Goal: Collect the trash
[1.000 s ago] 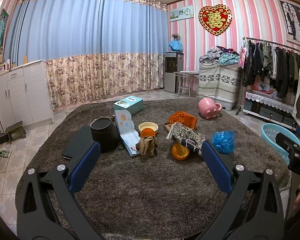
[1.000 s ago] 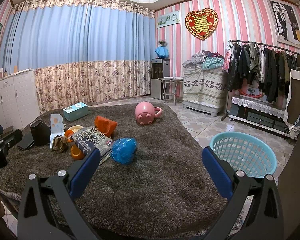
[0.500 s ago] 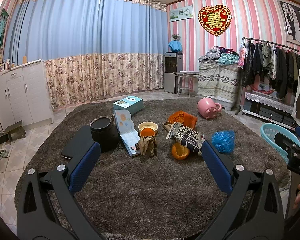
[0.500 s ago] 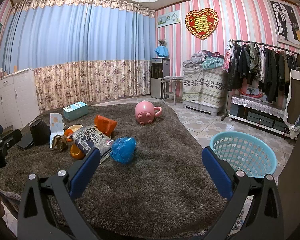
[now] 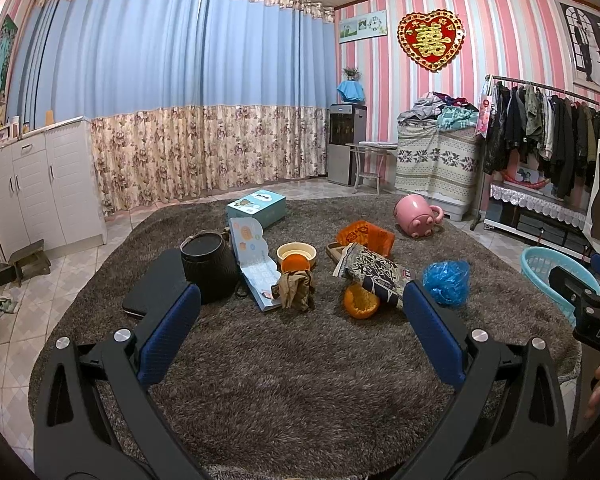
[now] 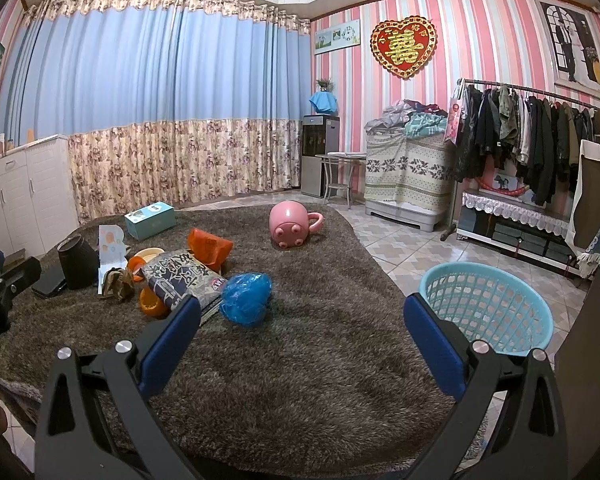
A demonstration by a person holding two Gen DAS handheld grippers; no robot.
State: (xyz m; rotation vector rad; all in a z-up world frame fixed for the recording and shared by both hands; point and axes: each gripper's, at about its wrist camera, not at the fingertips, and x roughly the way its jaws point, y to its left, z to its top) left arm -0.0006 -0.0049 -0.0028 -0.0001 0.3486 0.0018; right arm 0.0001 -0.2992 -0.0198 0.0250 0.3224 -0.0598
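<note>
Trash lies on a brown shaggy rug [image 5: 300, 380]: a crumpled blue plastic bag [image 5: 446, 282] [image 6: 245, 298], a dark patterned packet [image 5: 374, 274] [image 6: 184, 276], an orange wrapper [image 5: 366, 237] [image 6: 209, 244], an orange peel cup [image 5: 361, 300], a brown crumpled paper [image 5: 296, 289] [image 6: 118, 282]. A light blue basket [image 6: 486, 306] [image 5: 556, 280] stands on the tiles right of the rug. My left gripper [image 5: 300, 314] is open and empty above the rug, short of the pile. My right gripper [image 6: 302, 322] is open and empty, between blue bag and basket.
A black pot [image 5: 209, 266], a black tablet [image 5: 156, 282], a booklet [image 5: 256, 264], a yellow bowl [image 5: 297, 254], a teal box [image 5: 256, 208] and a pink pig mug [image 5: 416, 221] are on the rug. A clothes rack [image 6: 540, 140] and white cabinets [image 5: 40, 188] line the walls.
</note>
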